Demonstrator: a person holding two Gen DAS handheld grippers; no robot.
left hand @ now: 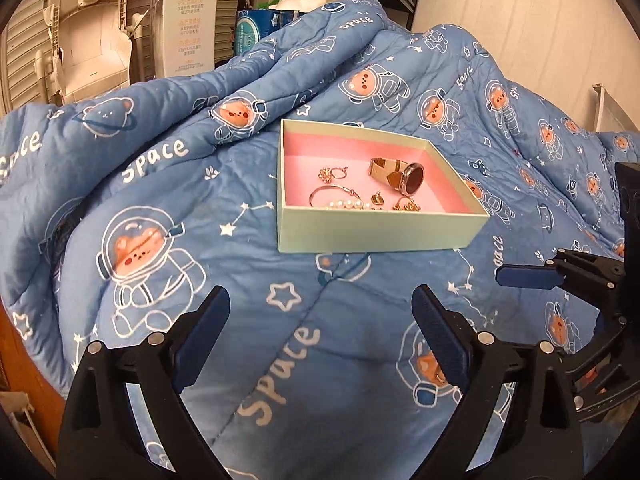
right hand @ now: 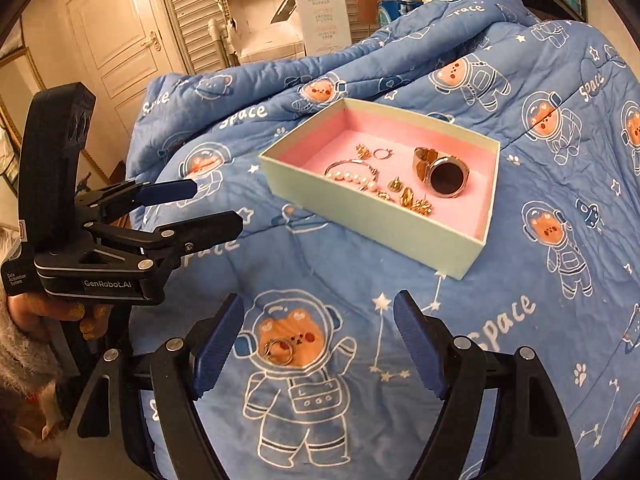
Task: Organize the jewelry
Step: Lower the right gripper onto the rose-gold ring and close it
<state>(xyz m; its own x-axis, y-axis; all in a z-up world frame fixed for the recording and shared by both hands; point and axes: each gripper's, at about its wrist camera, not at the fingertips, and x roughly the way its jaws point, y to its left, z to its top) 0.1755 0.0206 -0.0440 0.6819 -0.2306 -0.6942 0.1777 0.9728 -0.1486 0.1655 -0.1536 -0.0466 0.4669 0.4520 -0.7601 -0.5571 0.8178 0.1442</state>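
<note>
A pale green box [left hand: 376, 232] [right hand: 360, 216] with a pink lining sits on the blue space-print quilt [left hand: 200, 184]. Inside it lie a gold watch [left hand: 400, 174] [right hand: 440, 174], a pearl bracelet [left hand: 344, 202] [right hand: 356, 176] and several small gold earrings [right hand: 412, 200]. A loose ring [right hand: 276, 350] rests on a printed bear's face on the quilt, in front of the box. My right gripper [right hand: 320, 306] hangs open above it, pads clear of it. My left gripper [left hand: 320, 300] [right hand: 216, 204] is open and empty in front of the box, left of the right one.
One blue finger [left hand: 524, 276] of the right gripper reaches in from the right edge of the left wrist view. A hand [right hand: 40, 320] holds the left gripper's handle. Beyond the quilt stand a white carton [left hand: 188, 24], a cream plastic seat [left hand: 92, 40] and a door [right hand: 120, 40].
</note>
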